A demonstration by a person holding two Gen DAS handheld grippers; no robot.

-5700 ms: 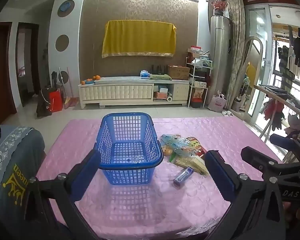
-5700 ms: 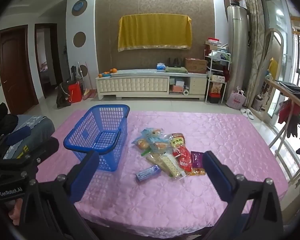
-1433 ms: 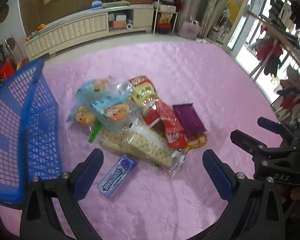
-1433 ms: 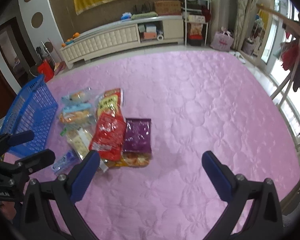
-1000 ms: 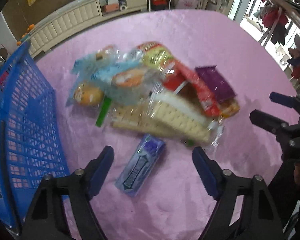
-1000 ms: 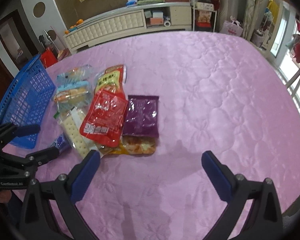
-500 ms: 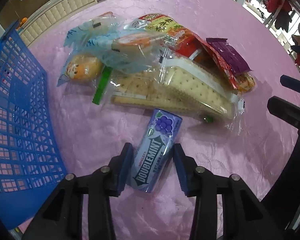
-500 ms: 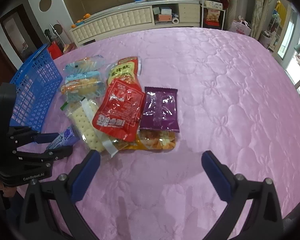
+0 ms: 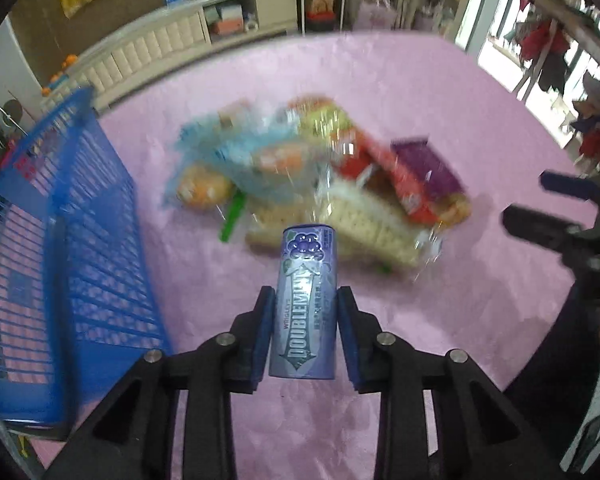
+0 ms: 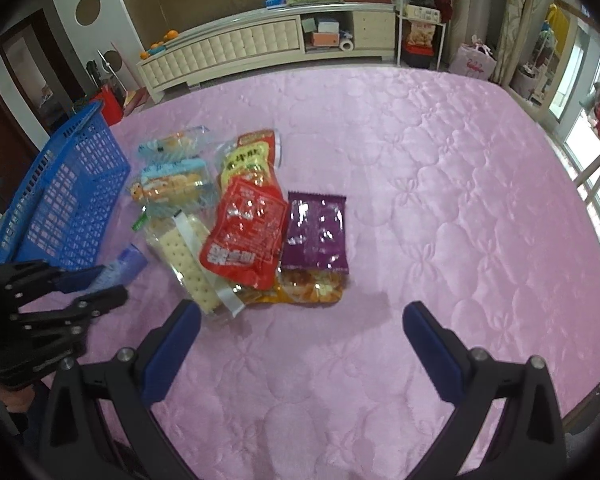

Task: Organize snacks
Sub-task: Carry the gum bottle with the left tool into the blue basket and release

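Note:
A purple Doublemint gum pack (image 9: 305, 272) stands upright between the blue pads of my left gripper (image 9: 305, 306), whose jaws are closing and press on its sides; it hangs just above the cloth. In the right wrist view the same pack (image 10: 126, 266) pokes out of the left gripper (image 10: 96, 286) beside the blue basket (image 10: 64, 196). The snack pile lies ahead: a cracker pack (image 10: 188, 256), a red pouch (image 10: 244, 236), a purple packet (image 10: 314, 232) and blue cake bags (image 10: 172, 184). My right gripper (image 10: 300, 314) is open and empty, just short of the pile.
A pink quilted cloth (image 10: 440, 160) covers the table, whose edge curves along the right and front. The blue basket (image 9: 60, 240) stands at the left, close to the held pack. A white cabinet (image 10: 260, 44) stands on the floor beyond the table.
The left jaws have narrowed from wide open onto the gum pack and lifted it off the cloth, turning it upright in view. The right gripper has risen slightly and stays open.

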